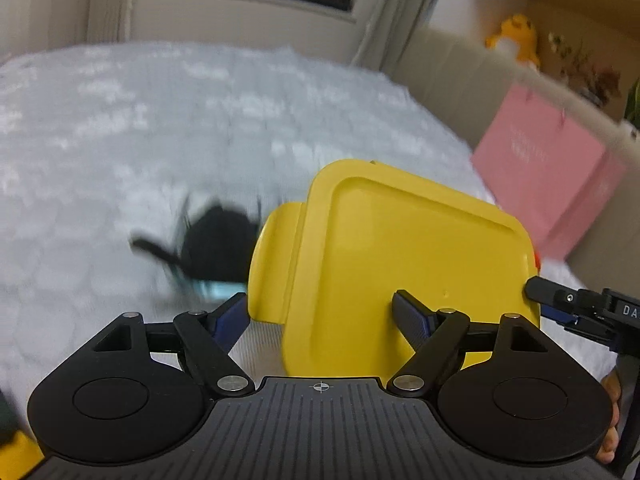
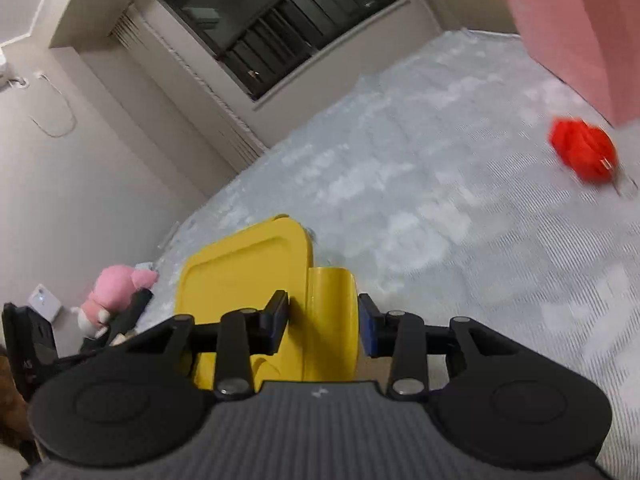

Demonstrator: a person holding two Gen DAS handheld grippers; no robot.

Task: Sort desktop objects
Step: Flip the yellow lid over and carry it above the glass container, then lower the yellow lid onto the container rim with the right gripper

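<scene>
A yellow plastic box [image 1: 400, 248] with a lid and rounded end handles is held above a grey bed cover [image 1: 160, 128]. My left gripper [image 1: 320, 312] is shut on the box's left handle, its blue-padded fingers on either side. My right gripper [image 2: 324, 320] is shut on the other handle of the same yellow box [image 2: 248, 272]. The right gripper also shows at the right edge of the left wrist view [image 1: 568, 304]. A blurred black object [image 1: 216, 248] lies on the cover beyond the box. A red object [image 2: 584, 152] lies on the cover at the right.
A pink paper bag [image 1: 548, 176] stands at the bed's right edge against a beige ledge. A yellow plush [image 1: 516, 36] sits on that ledge. A pink plush [image 2: 116, 292] lies at the left of the cover [image 2: 440, 200]. A window [image 2: 272, 16] is behind.
</scene>
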